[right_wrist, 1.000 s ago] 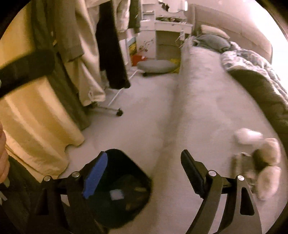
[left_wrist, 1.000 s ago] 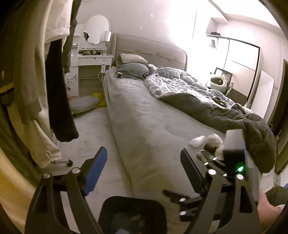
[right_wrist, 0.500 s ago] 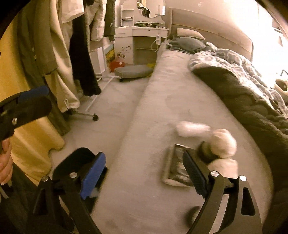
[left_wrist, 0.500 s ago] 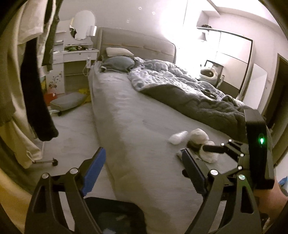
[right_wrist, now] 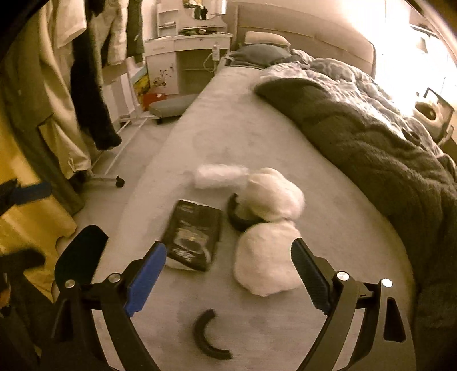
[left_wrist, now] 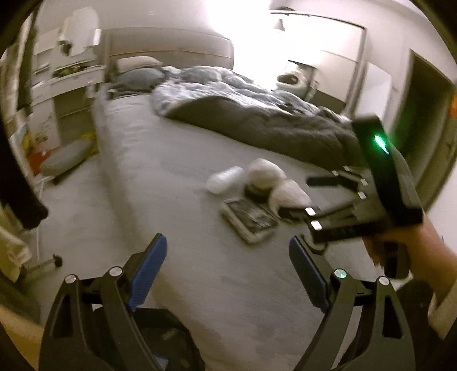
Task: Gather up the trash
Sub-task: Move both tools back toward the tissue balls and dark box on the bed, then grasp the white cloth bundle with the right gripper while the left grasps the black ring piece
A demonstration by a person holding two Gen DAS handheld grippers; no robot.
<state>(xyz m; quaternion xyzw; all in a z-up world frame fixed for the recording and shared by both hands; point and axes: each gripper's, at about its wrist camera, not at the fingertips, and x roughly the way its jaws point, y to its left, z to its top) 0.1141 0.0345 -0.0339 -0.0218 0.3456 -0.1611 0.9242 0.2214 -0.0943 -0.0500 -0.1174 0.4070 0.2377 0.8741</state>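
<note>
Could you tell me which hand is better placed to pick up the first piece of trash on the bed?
Right, I think. The right tongs hang open just short of the nearest white wad; the left tongs are open too, but farther from the pile.

A wide bed [right_wrist: 228, 120] with a grey headboard [left_wrist: 171, 47] fills the room, a dark blanket [right_wrist: 371, 148] rumpled along its far side. Beside the bed's head stands a white dressing table [right_wrist: 185, 48]; clothes [right_wrist: 57, 85] hang over the pale floor [right_wrist: 137, 159]. Glare washes out the wall [left_wrist: 248, 25] behind the headboard.

Tissue wads [right_wrist: 271, 197] on bed [right_wrist: 228, 120], packet [right_wrist: 194, 237] left, blanket [right_wrist: 371, 148] right
</note>
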